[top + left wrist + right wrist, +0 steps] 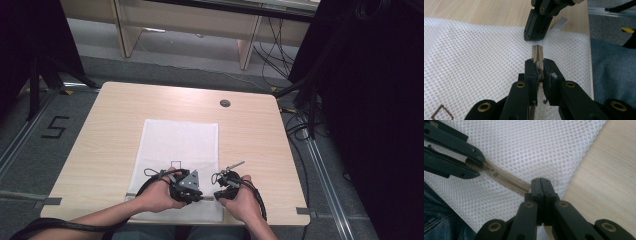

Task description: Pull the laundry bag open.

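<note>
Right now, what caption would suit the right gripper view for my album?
Right gripper pinches the tan zipper's end on a white mesh bag; left gripper grips its pull.

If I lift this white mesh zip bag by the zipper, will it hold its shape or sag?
Probably sag: the white mesh zip bag is thin open netting lying flat on the wooden table. It looks light. The beige zipper is likely its stiffest line.

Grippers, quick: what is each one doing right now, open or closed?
Left gripper: jaws closed on the zipper pull of the white mesh bag.
Right gripper: jaws closed on the zipper's end.
</note>
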The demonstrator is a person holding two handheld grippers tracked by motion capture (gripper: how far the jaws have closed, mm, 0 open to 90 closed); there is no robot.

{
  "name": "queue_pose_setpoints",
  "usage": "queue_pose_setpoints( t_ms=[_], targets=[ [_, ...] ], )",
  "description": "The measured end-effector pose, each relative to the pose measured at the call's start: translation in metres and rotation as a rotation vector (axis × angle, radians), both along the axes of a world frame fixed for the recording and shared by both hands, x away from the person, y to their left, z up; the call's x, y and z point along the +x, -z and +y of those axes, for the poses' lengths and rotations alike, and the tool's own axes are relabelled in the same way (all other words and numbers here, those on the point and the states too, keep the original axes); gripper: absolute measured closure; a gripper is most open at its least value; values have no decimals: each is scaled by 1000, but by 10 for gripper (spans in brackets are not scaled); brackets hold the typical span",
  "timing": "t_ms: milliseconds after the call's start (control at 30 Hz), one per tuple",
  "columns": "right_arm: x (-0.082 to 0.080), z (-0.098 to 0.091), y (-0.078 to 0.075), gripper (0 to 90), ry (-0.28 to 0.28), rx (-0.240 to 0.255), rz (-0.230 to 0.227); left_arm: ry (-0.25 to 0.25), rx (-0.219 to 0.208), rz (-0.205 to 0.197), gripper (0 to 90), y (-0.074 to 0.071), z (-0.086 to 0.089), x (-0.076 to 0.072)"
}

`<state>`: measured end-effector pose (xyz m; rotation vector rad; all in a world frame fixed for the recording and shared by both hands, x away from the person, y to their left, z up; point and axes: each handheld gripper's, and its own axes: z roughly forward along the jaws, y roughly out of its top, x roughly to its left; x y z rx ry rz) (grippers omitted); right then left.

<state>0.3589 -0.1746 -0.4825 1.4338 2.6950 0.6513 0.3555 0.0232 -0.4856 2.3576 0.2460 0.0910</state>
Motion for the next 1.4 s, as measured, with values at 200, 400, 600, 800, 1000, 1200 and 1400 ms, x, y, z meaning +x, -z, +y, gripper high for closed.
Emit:
queue_pose_setpoints(
  t_ms=[200, 400, 600, 800, 1000, 1200, 1400],
  targets=[
    [0, 0, 0, 900, 3, -1, 3, 5, -1, -3, 819, -1, 0, 0],
    [0, 0, 0, 900, 3, 0, 4, -5, 2, 9, 819, -3, 4, -1],
    [1, 0, 0, 900, -14, 0, -7, -7, 3, 7, 819, -4, 7, -1],
    [1, 0, 0, 900, -18, 1, -4, -12, 2, 10, 819, -5, 12, -2],
    [0, 1, 0, 900, -6, -2, -4, -6, 0, 1, 819, -6, 17, -2],
    [1, 0, 0, 900, -17, 1, -3, -13, -2, 9, 819, -6, 19, -3],
    [1, 0, 0, 900, -15, -1, -10, -17, -12, 14, 819, -5, 22, -4]
  ],
)
